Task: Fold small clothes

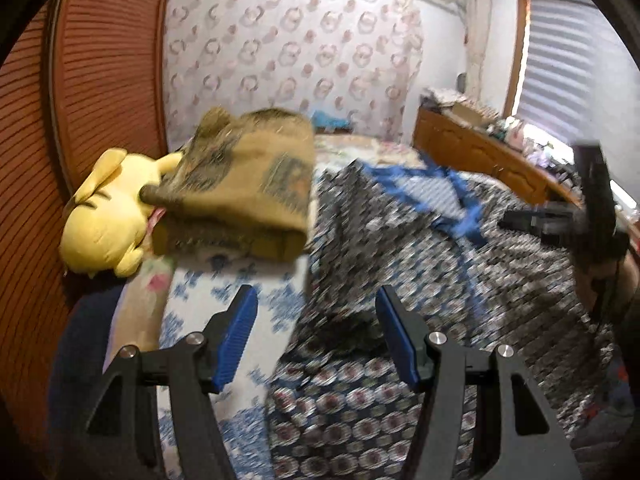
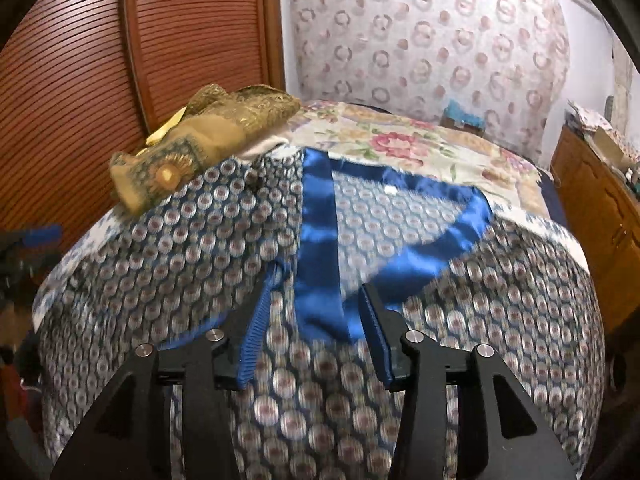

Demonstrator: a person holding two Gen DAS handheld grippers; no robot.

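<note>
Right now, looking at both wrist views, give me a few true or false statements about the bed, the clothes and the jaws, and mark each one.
1. The patterned garment with blue satin trim lies spread on the bed. True.
2. The left gripper holds the tan folded cloth. False: its jaws are open and hold nothing; the cloth lies further off.
3. A yellow plush toy lies beside the tan cloth. True.
4. The right gripper is clamped on the trim. False: its jaws stand apart above the garment.
</note>
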